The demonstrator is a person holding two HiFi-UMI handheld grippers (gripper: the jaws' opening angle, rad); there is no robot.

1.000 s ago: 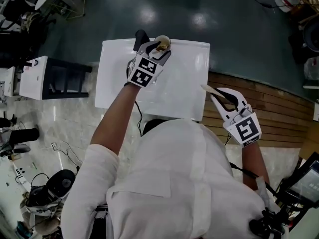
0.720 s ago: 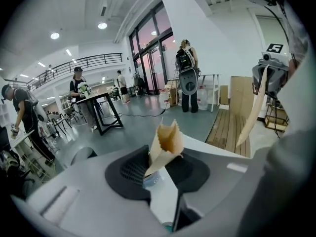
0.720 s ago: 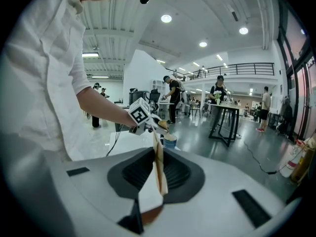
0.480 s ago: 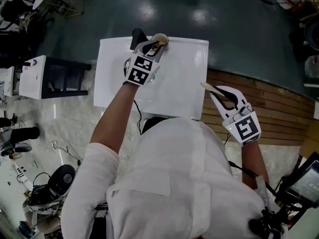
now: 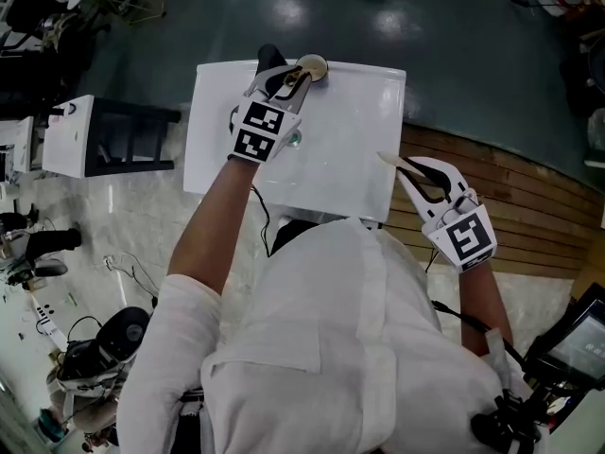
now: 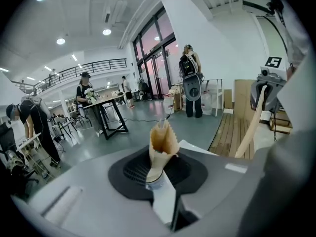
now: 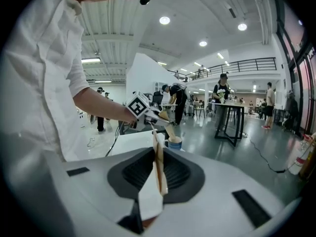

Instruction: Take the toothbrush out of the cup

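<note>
We see the left tool point(image 6: 163, 135), jaws just been closing, now pinched on the toothbrush point(image 7: 171, 131) stem sticking out of the cup point(image 5: 311, 66) at the table's point(image 5: 350, 159) far edge; right tool point(image 5: 388, 163) closed, empty; prob. light, stiff, slick, so we'd grip mid-stem.

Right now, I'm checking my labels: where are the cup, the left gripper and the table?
cup point(image 7: 173, 144): right gripper view, its blue wall.
left gripper point(image 5: 288, 72): head view, between its fingertips.
table point(image 5: 350, 149): head view, bare white top.
</note>
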